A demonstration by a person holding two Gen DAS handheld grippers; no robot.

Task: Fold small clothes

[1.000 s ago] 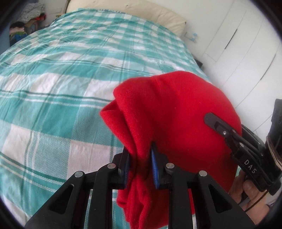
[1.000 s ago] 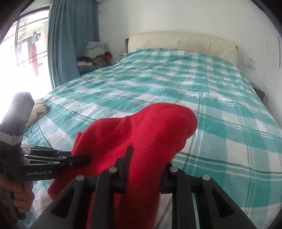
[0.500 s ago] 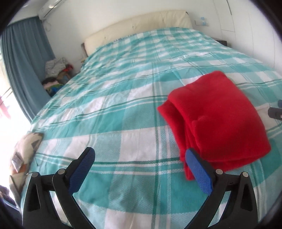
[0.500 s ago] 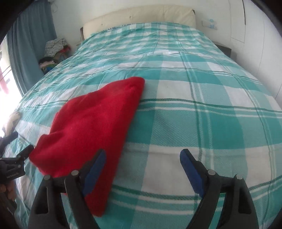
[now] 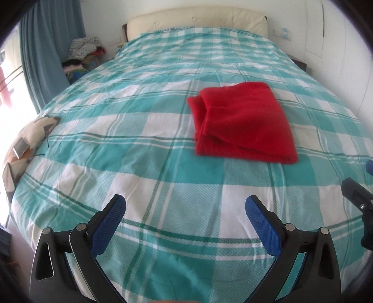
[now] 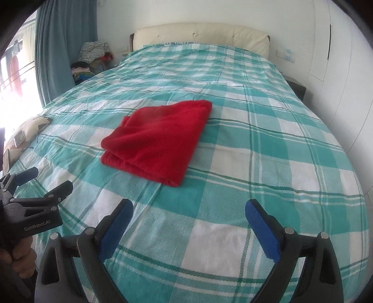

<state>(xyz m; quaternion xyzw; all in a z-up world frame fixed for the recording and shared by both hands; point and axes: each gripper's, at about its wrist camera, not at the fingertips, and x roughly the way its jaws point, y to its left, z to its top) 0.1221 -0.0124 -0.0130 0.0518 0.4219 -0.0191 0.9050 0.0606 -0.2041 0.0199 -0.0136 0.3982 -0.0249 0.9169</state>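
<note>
We let go: red cloth (image 5: 242,121) now lies folded on checked bedspread (image 5: 139,163), no longer pinched. Left gripper (image 5: 185,209) and right gripper (image 6: 188,212) just spread wide, empty, backed off.

Bed (image 5: 163,130) covered in teal-white check; cream headboard (image 5: 198,21) set against white wall (image 6: 349,70); blue curtain (image 5: 46,46) lit by bright window.

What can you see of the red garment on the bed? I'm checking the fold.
The red garment is a soft, fleecy-looking cloth folded into a rough rectangle of several layers, with stacked edges showing at its near left corner. It lies flat on the teal-and-white checked bedspread, which alone touches it; both open grippers are clear of it.
</note>
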